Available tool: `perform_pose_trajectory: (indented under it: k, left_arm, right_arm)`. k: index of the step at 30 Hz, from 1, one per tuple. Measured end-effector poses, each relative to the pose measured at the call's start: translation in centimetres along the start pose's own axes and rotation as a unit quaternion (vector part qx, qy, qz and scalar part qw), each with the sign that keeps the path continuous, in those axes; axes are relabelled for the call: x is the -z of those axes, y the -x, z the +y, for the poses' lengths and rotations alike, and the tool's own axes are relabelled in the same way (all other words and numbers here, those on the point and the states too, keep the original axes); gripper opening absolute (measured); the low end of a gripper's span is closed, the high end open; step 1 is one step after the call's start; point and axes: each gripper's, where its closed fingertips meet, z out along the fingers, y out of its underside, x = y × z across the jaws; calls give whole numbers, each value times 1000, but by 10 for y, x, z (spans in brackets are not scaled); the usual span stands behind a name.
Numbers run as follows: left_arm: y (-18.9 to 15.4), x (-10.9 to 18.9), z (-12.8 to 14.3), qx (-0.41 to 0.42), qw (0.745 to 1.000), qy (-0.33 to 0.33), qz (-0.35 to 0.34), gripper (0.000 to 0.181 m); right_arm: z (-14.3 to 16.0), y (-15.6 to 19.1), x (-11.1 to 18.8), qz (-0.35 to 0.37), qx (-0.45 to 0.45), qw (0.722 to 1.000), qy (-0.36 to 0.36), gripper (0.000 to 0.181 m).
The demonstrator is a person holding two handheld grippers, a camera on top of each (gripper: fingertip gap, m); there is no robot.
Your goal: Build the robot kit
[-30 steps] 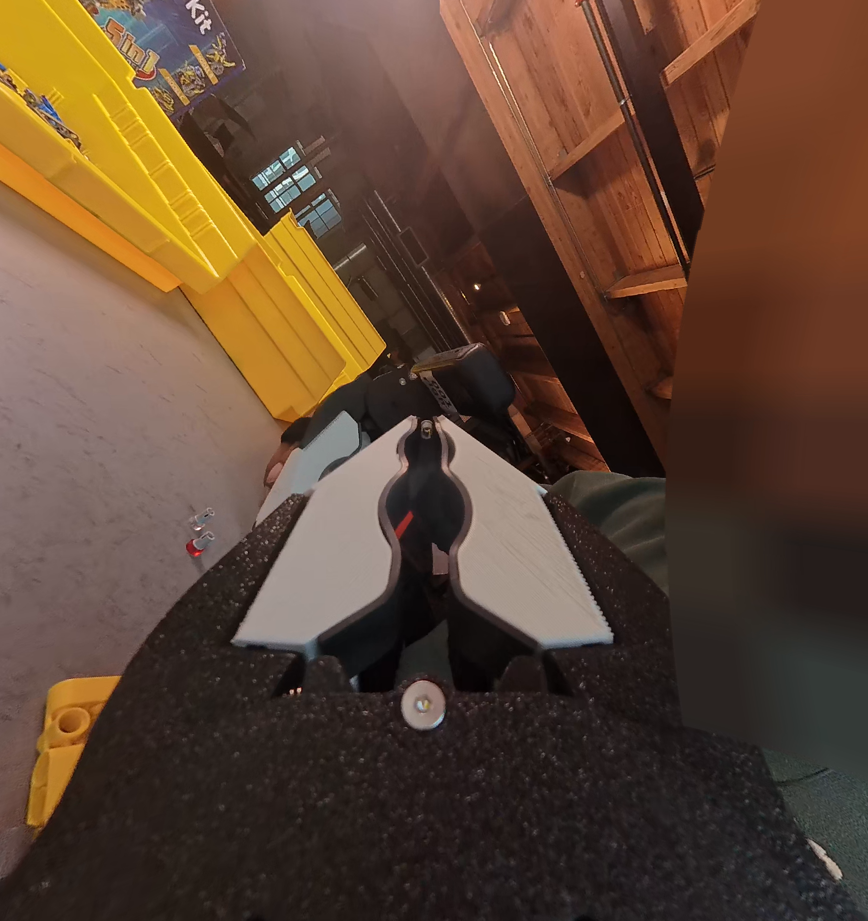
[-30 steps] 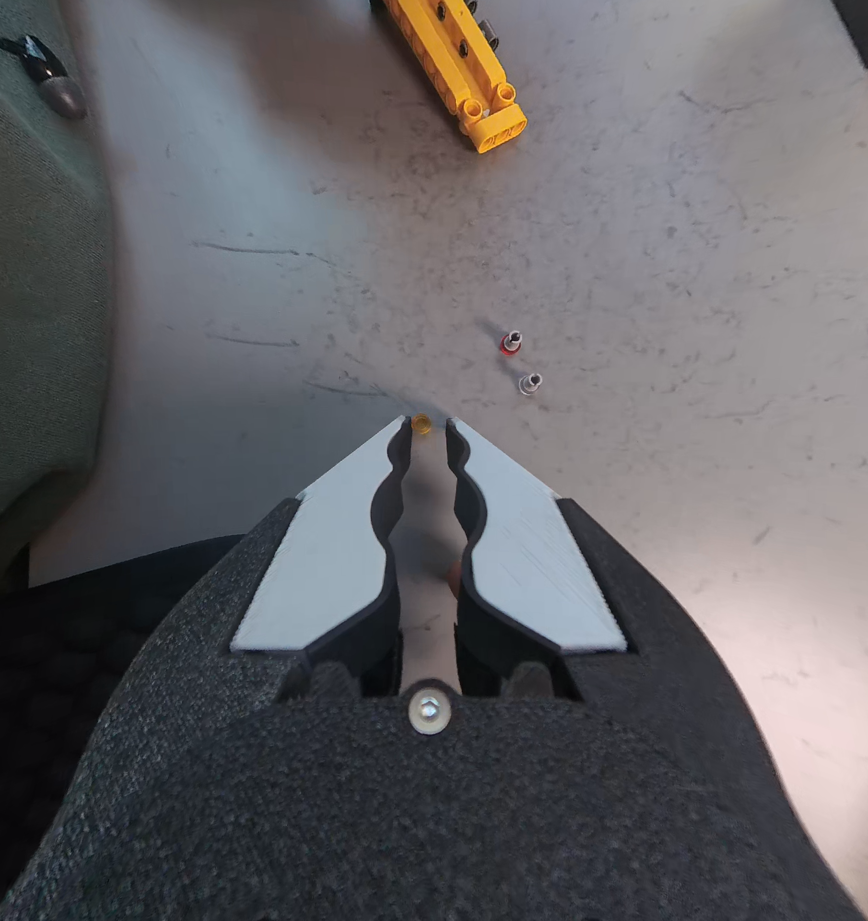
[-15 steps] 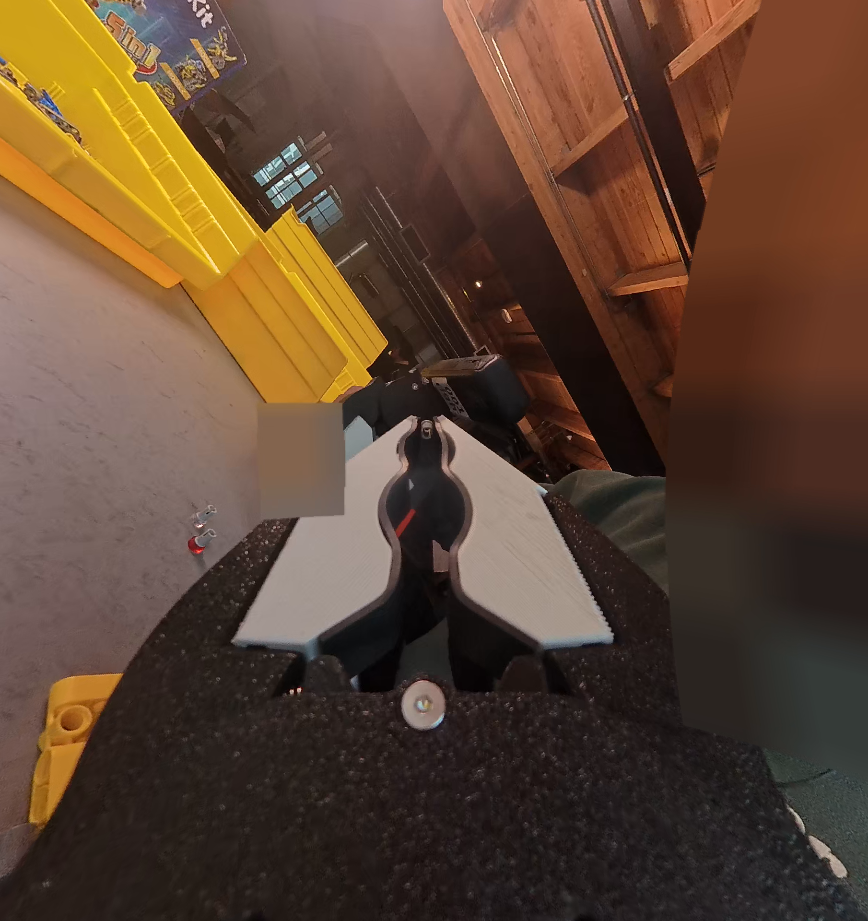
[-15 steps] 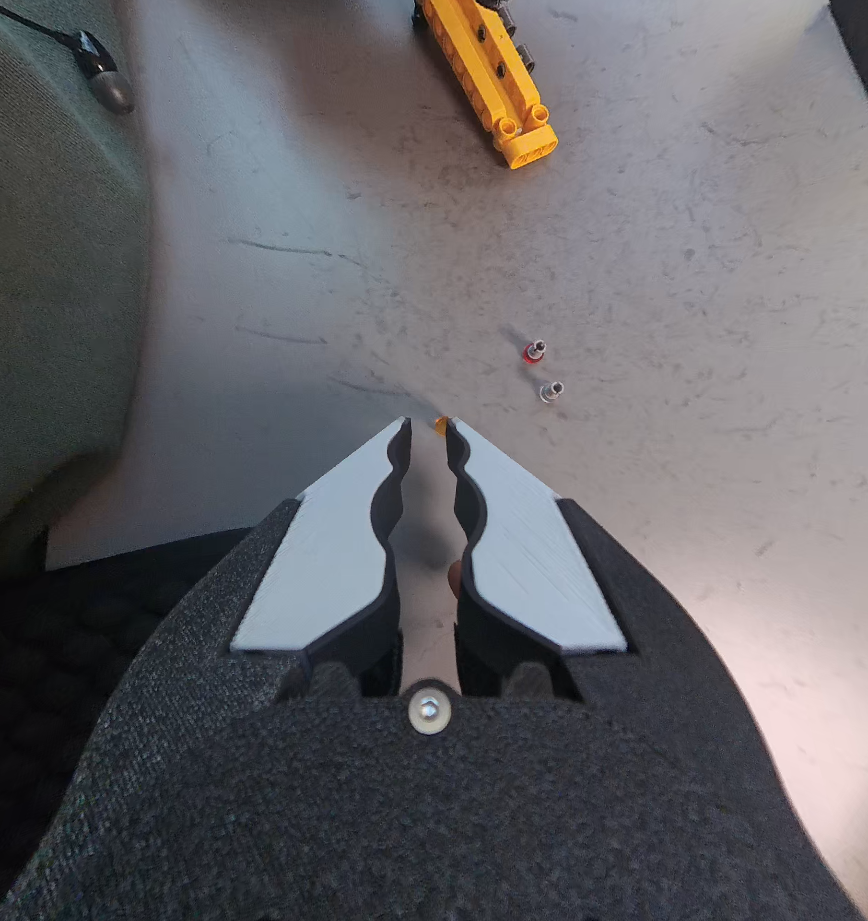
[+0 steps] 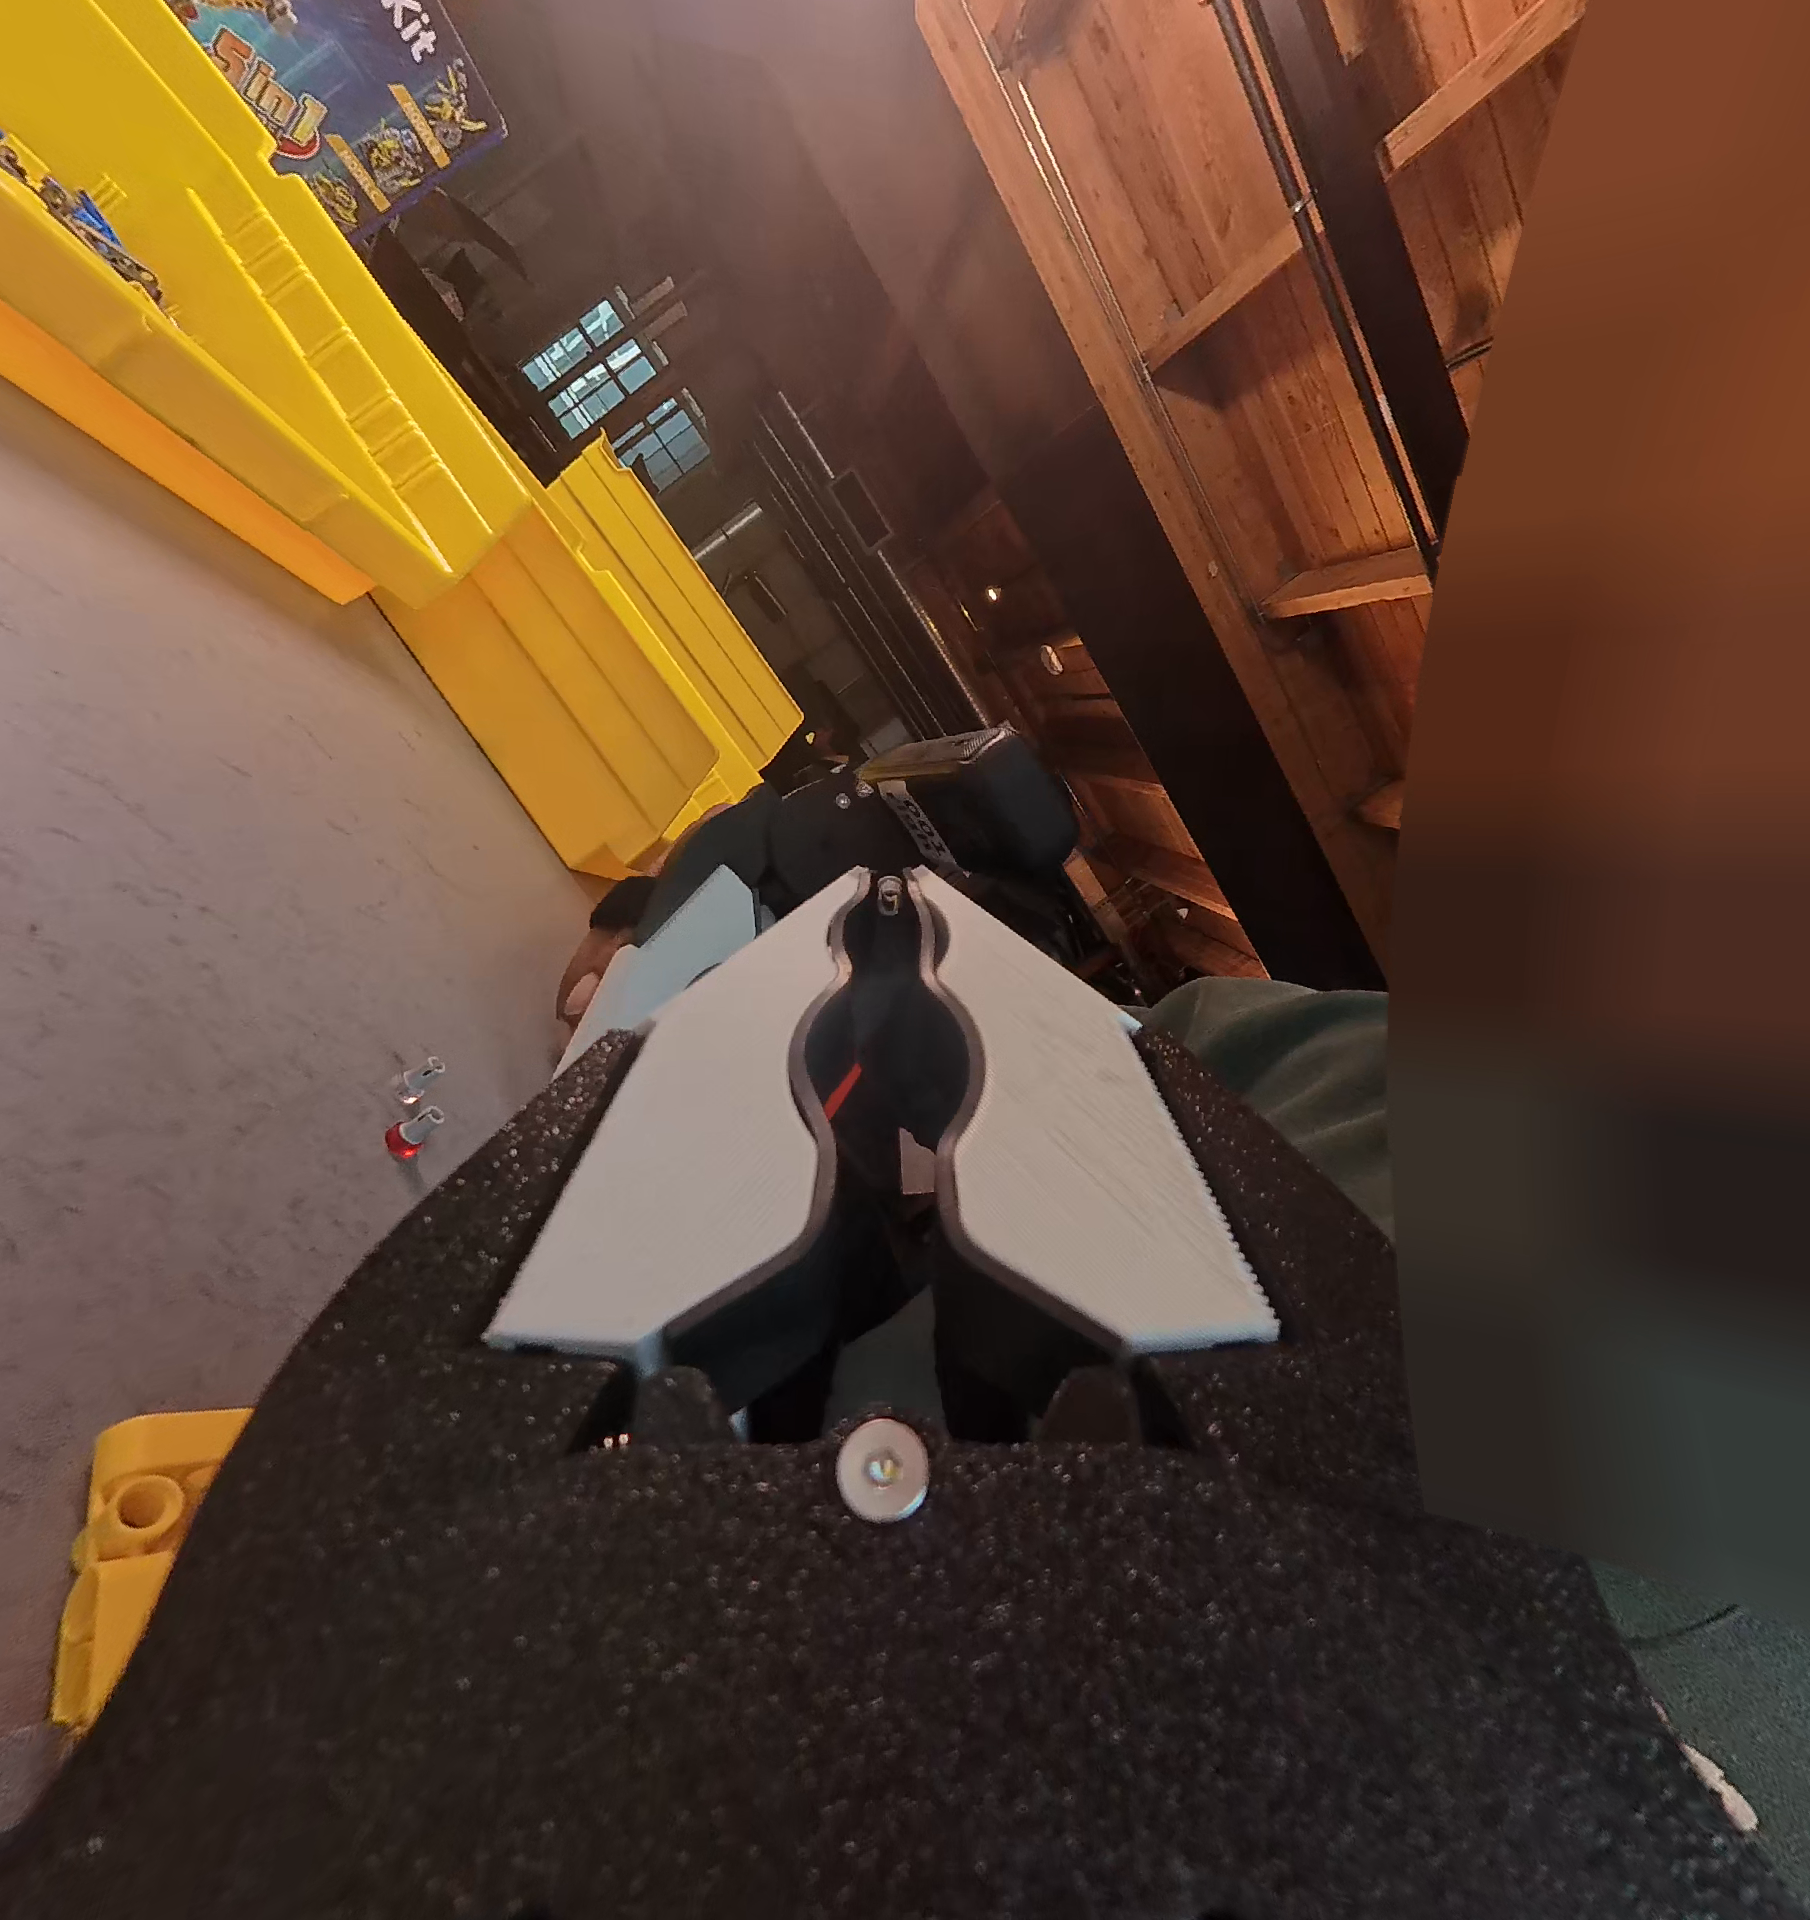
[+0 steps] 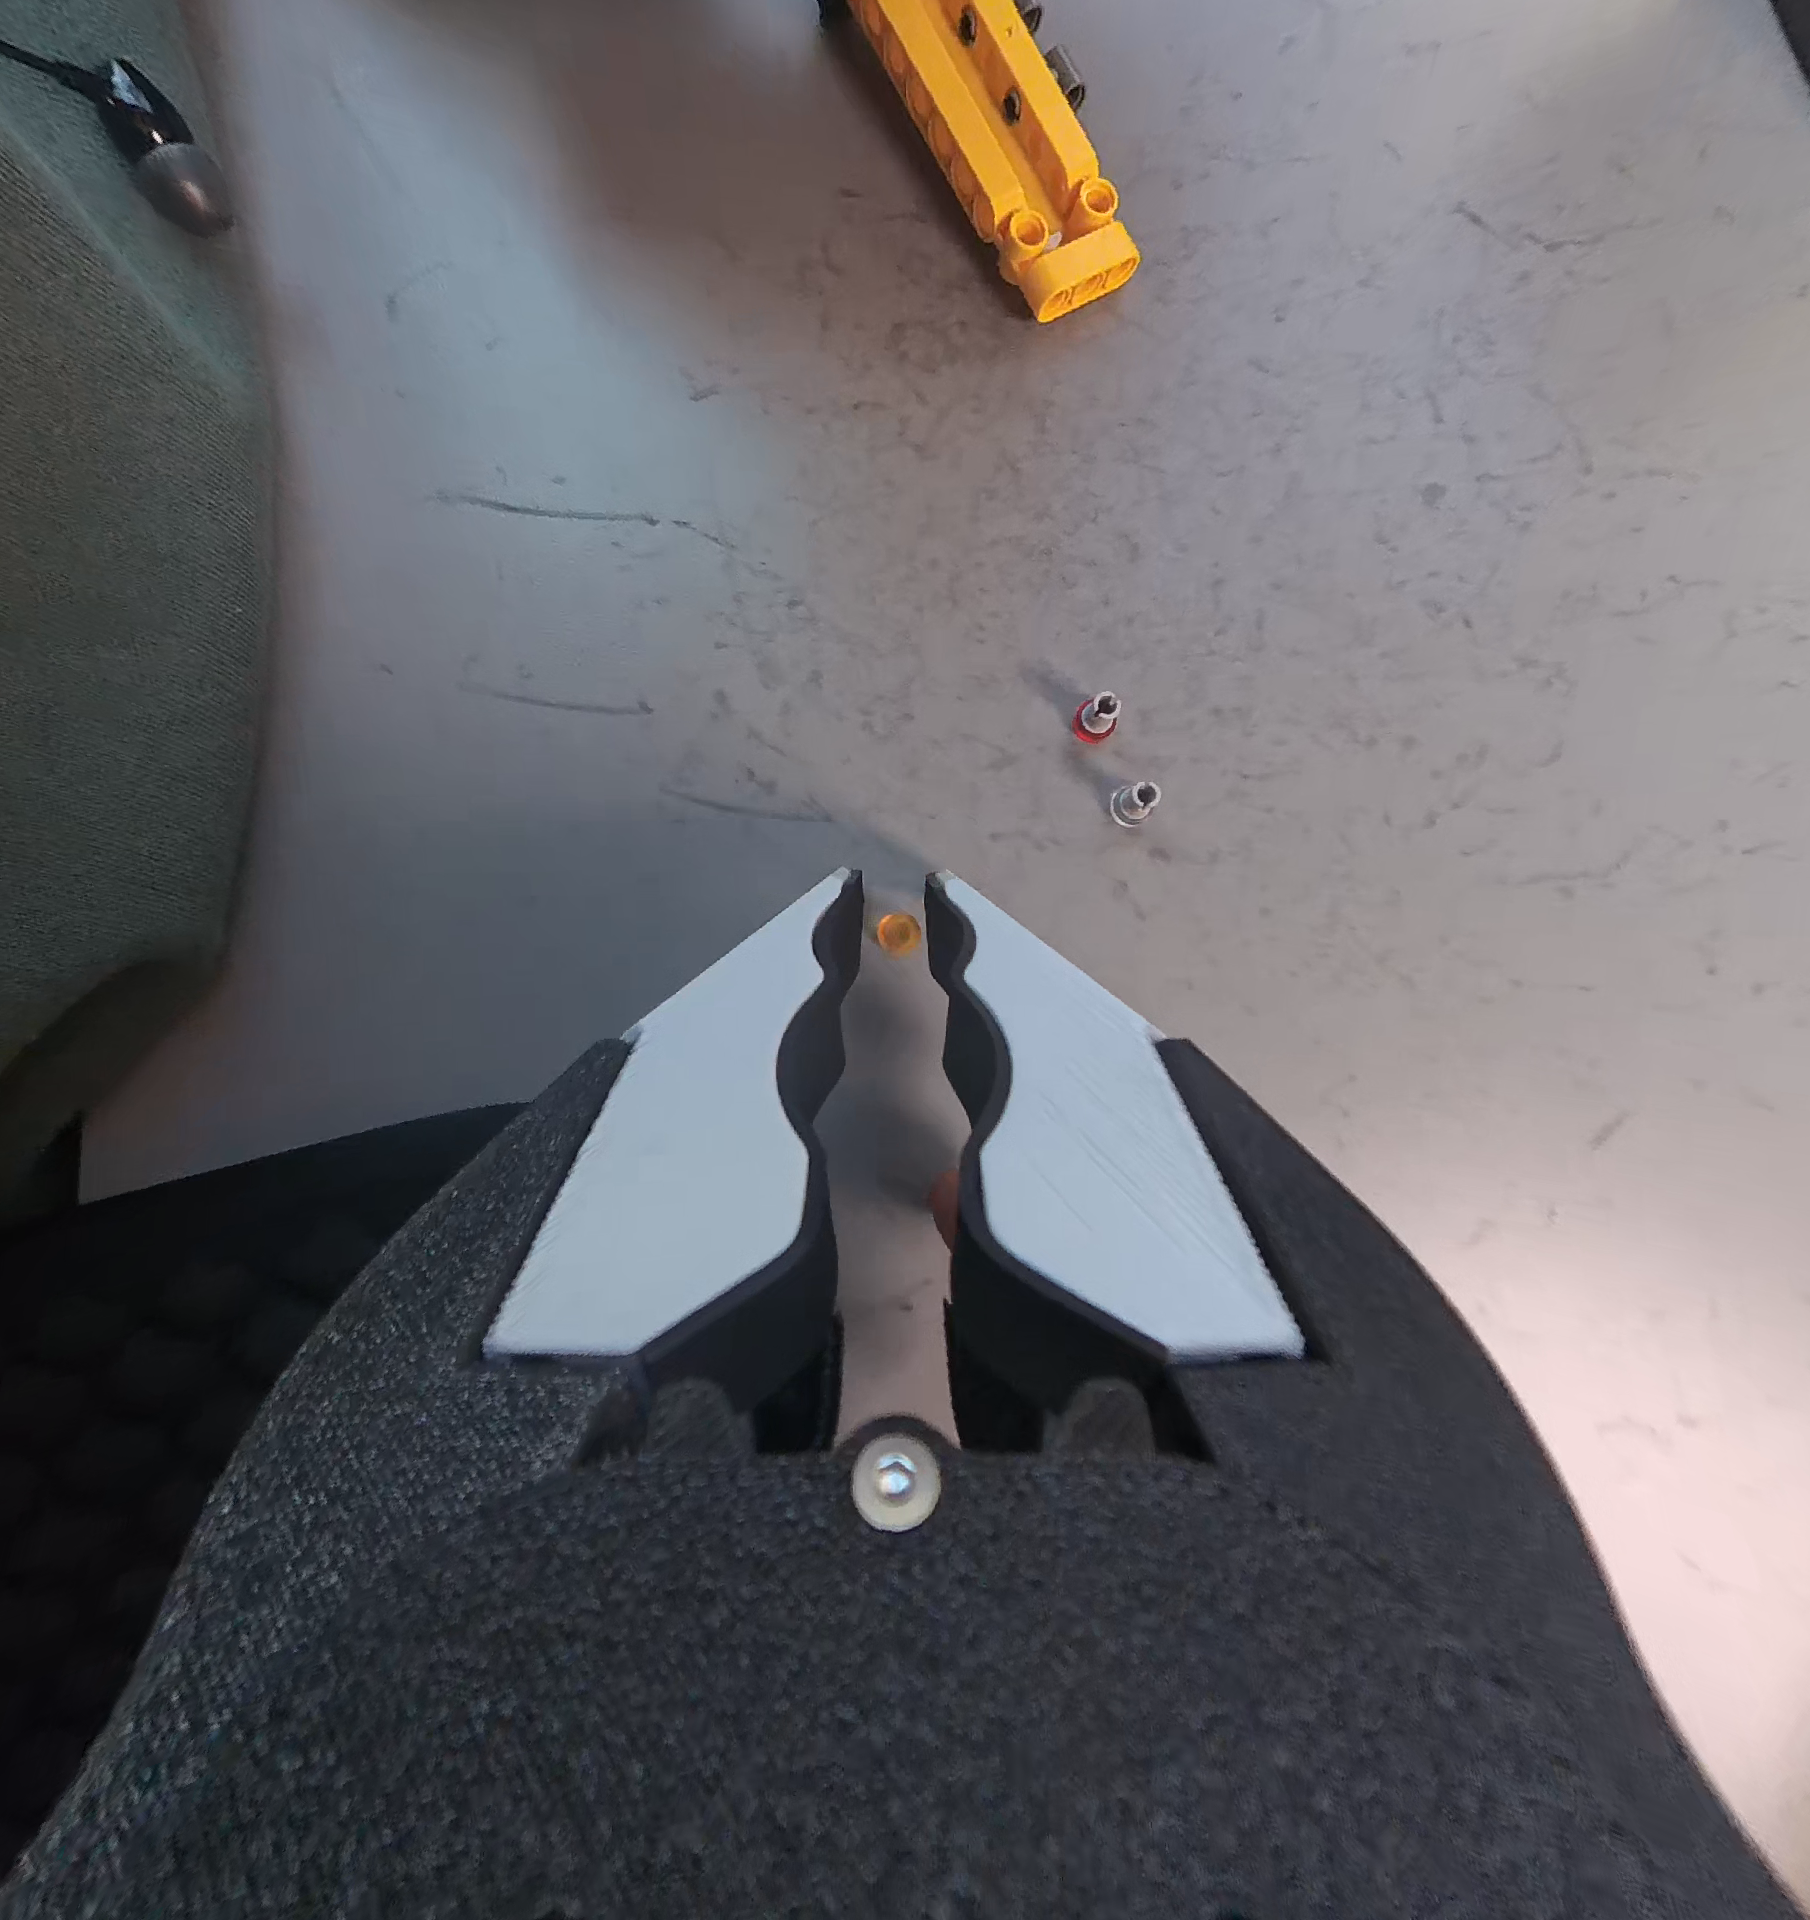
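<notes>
On the grey, scuffed table (image 6: 1400, 520) the largest things are the yellow plastic bins (image 5: 568, 644) that stand in a row along its far edge in the left wrist view, with a colourful printed box (image 5: 361, 94) behind them and wooden shelving (image 5: 1244, 312) beyond. A green sleeve (image 6: 70, 623) fills the left side of the right wrist view. Farther out on the table lies a long yellow building-block beam (image 6: 1015, 156) with round holes, its end toward the camera; the same beam's end shows at the lower left of the left wrist view (image 5: 132, 1527).

The left gripper (image 5: 888, 896) is held above the table, tilted, with its tips pressed together on a tiny grey pin (image 5: 888, 900) caught right at the ends. The other gripper's dark body shows beyond it.

The right gripper (image 6: 893, 883) points down at the table with its jaws a little apart. A small orange round stud (image 6: 895, 931) lies between the tips, just inside them; whether either finger touches it cannot be told.

Near the right gripper's tips, to their right, two small pins stand apart from each other on the table: a red-based pin (image 6: 1094, 717) and, just beside it, a clear-based pin (image 6: 1134, 802). Both also show in the left wrist view, left of that gripper.
</notes>
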Motion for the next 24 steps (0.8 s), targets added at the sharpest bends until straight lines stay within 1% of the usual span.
perform_pose_trajectory:
  k: [13, 24]
  left_arm:
    - [1, 0, 1, 1, 1000, 2, -1, 4]
    - [2, 0, 1, 2, 1000, 2, -2, 4]
  right_arm:
    - [4, -3, 8, 13, 3, 1000, -1, 13]
    - [6, -1, 5, 4, -3, 1000, 1, 12]
